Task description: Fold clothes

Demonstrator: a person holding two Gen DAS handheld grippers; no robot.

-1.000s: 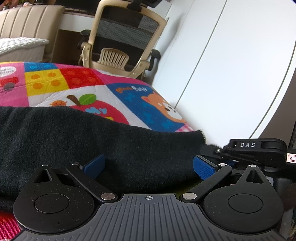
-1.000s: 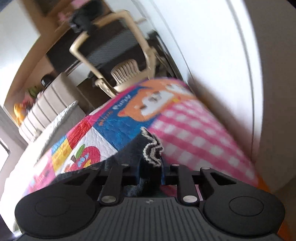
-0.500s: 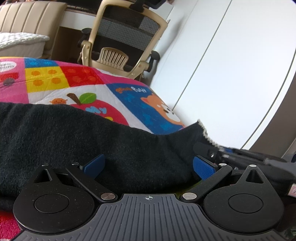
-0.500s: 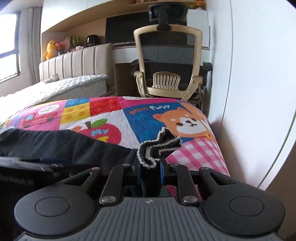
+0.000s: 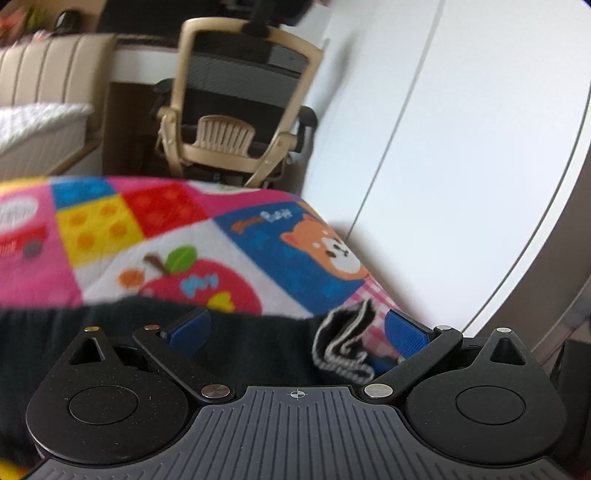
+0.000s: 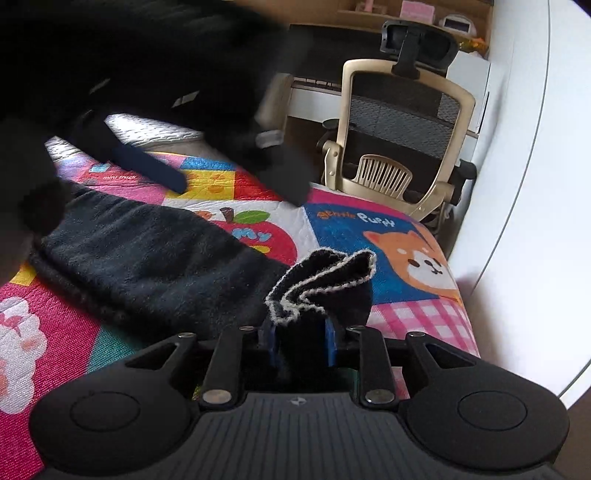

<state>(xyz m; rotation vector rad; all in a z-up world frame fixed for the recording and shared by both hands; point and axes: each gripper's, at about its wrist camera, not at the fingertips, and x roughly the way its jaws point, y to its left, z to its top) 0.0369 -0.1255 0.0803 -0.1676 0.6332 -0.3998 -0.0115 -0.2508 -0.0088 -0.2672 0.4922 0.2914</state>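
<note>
Two grippers on our black fleece garment point(image 6: 155, 258), lying on the patchwork quilt point(image 6: 417, 314): right gripper point(image 6: 301, 341) stays clamped on its white-stitched corner point(image 6: 321, 284), now lifted; left gripper point(image 5: 295, 328), fingers spread, has risen off the cloth. Fold looks underway.

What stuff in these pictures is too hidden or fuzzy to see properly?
- Right view: a blurred dark shape fills the top left, hiding the room behind.
- Left view: the black garment runs under the left gripper and off the left edge.
- Right view: shelf items too small.
</note>
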